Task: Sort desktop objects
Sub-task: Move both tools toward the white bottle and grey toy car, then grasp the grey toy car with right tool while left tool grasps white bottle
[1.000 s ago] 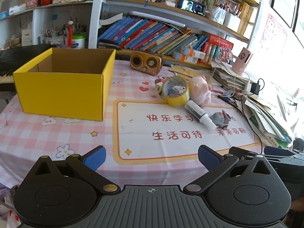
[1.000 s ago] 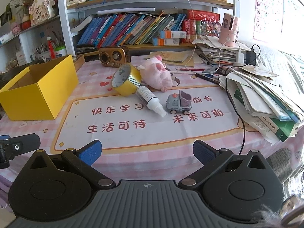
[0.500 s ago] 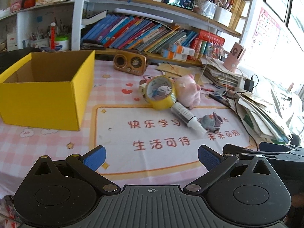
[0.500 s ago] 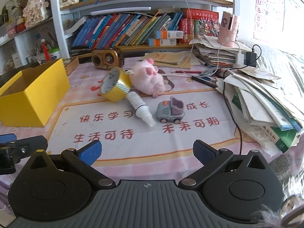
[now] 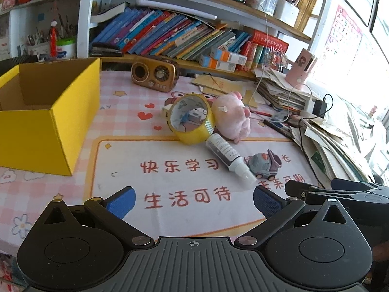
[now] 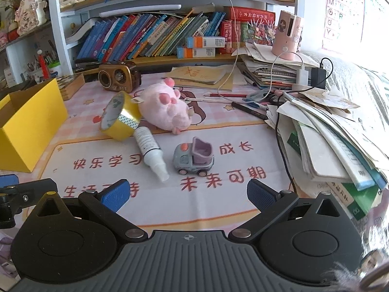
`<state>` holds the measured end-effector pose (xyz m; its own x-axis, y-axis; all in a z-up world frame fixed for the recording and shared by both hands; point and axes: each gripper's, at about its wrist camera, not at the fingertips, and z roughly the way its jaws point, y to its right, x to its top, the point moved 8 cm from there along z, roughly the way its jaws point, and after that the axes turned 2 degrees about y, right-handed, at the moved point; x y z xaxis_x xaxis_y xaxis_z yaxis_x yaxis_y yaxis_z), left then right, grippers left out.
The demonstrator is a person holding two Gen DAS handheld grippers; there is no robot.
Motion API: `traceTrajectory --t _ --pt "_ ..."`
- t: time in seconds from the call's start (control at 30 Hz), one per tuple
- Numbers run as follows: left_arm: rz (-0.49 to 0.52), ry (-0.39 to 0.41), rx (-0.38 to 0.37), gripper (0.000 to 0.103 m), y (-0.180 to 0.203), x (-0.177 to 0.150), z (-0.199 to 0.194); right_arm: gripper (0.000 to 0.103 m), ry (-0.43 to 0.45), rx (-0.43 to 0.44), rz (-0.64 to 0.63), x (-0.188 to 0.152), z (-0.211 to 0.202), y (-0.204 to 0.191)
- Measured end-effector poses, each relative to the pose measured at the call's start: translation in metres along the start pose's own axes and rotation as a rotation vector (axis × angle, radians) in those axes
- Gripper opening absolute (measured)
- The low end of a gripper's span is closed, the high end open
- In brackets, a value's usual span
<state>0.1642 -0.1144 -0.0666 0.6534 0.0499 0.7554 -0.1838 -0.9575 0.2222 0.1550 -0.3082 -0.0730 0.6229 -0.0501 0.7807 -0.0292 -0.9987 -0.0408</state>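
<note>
An open yellow box (image 5: 48,119) (image 6: 29,121) stands at the left of the desk. Mid-desk lie a yellow tape roll (image 5: 190,119) (image 6: 120,119), a pink plush pig (image 5: 232,118) (image 6: 165,110), a white spray bottle (image 5: 228,158) (image 6: 150,152) and a grey toy truck (image 5: 263,164) (image 6: 193,158). My left gripper (image 5: 194,200) is open above the mat's front edge, nothing between its fingers. My right gripper (image 6: 188,194) is open too, just short of the truck and the bottle's cap. Each gripper shows at the other view's edge.
A brown retro radio (image 5: 153,73) (image 6: 119,75) sits behind the objects under a shelf of books (image 6: 155,36). Stacked papers and books (image 6: 328,133) with cables and a charger (image 6: 318,74) crowd the right side. Pens (image 6: 248,110) lie beside the pig.
Both grippers have moved forward toward the group of objects and swung right; the box has slid left in both views. The objects have not moved, and both grippers remain open.
</note>
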Motion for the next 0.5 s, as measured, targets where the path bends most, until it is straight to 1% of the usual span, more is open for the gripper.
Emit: traceTrajectory --t 0.23,0.5 --pt "-0.039 -0.015 0.019 0.103 0.01 0.008 0.022 0.103 -0.026 0.027 -0.023 0.009 0.025 0.016" --pt "-0.051 -0.035 0.051 0.103 0.02 0.016 0.048 0.101 -0.046 0.087 -0.083 0.017 0.057 0.021"
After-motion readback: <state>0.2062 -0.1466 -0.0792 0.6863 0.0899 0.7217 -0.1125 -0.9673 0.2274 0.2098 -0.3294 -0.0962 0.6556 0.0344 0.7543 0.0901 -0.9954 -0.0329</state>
